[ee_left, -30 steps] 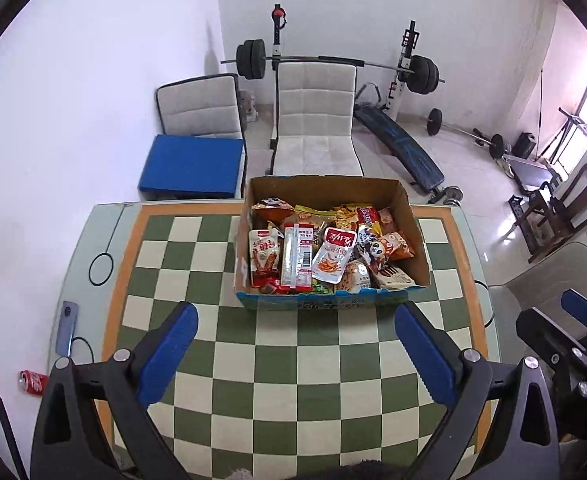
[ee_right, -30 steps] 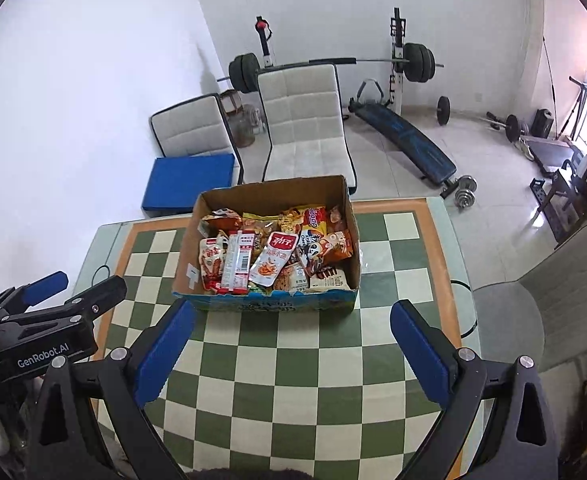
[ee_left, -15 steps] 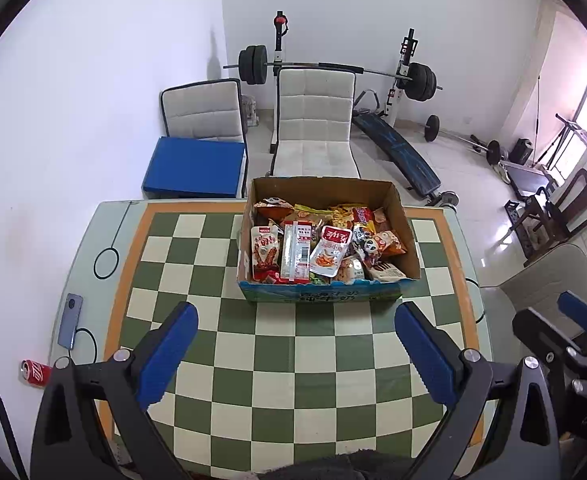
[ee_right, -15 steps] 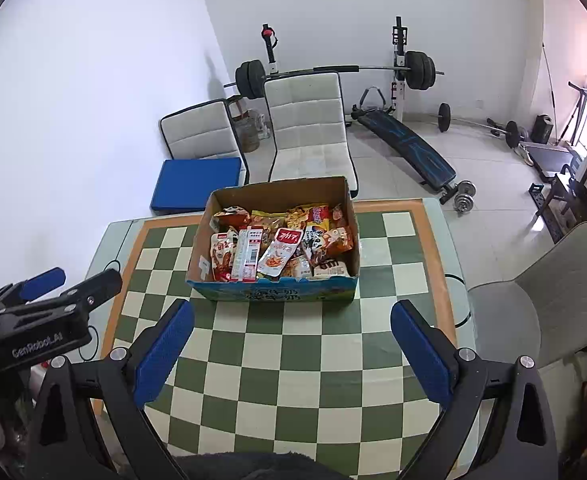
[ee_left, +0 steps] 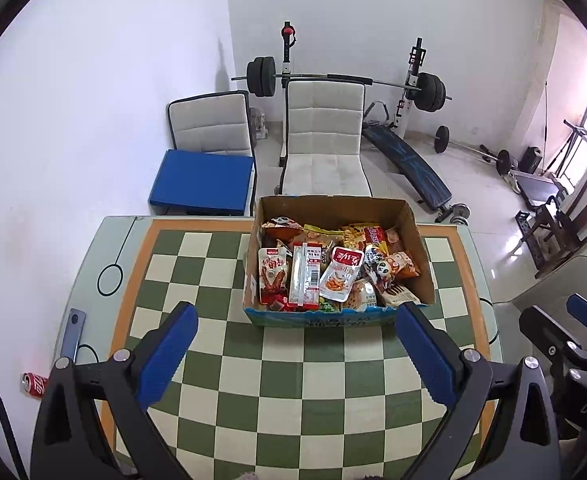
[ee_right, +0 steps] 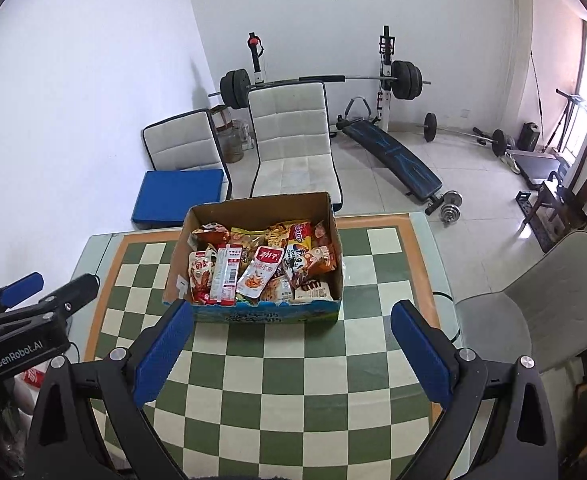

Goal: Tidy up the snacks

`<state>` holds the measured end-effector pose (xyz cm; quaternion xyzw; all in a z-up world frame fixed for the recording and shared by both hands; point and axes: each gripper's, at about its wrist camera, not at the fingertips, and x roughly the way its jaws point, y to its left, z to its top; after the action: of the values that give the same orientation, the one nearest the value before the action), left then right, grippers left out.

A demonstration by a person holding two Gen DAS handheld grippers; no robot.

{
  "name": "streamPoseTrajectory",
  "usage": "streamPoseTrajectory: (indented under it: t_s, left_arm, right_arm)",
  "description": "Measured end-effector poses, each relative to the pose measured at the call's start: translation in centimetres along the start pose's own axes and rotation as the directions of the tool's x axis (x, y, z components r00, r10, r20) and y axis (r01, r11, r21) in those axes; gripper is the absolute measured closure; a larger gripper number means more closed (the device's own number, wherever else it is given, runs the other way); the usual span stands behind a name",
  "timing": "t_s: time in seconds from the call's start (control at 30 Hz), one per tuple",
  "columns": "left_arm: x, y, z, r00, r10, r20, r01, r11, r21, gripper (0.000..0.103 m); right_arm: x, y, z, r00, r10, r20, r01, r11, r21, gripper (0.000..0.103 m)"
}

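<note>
A brown cardboard box (ee_left: 421, 248) with a blue front stands at the far middle of the checkered table (ee_left: 293, 380). It is full of several snack packets, among them a red and white pouch (ee_left: 341, 274). The box also shows in the right wrist view (ee_right: 335, 240). My left gripper (ee_left: 293, 354) is open and empty, high above the table's near half. My right gripper (ee_right: 291, 350) is open and empty too, at about the same height. Each gripper shows at the edge of the other's view.
A phone (ee_left: 73, 334) lies on the table's left edge. A red can (ee_left: 33, 384) lies on the floor below. Two white chairs (ee_left: 321, 136) and a blue cushion (ee_left: 203, 182) stand behind the table, a grey chair (ee_right: 533, 308) to the right, gym gear beyond.
Both grippers have pulled back and risen, so the box looks smaller and more of the table shows. Both stay open and empty.
</note>
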<state>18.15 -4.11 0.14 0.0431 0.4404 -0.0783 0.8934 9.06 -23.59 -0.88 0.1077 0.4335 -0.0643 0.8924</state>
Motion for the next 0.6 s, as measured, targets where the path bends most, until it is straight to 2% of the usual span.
streamPoseTrajectory:
  t_s: [0.3,0.6]
  left_arm:
    - [2.5,-0.4,0.2,0.999,0.017,-0.030,-0.017,1.000,0.019,0.002]
    - [3.0,-0.5,0.1,0.999,0.015,-0.043,-0.014,1.000,0.024,0.002]
  right_arm:
    - [2.6,-0.2,0.9,1.000,-0.026,-0.012,0.026,1.000,0.000,0.002]
    - [3.6,-0.2,1.2,0.999,-0.027,-0.023,0.027,1.000,0.002,0.002]
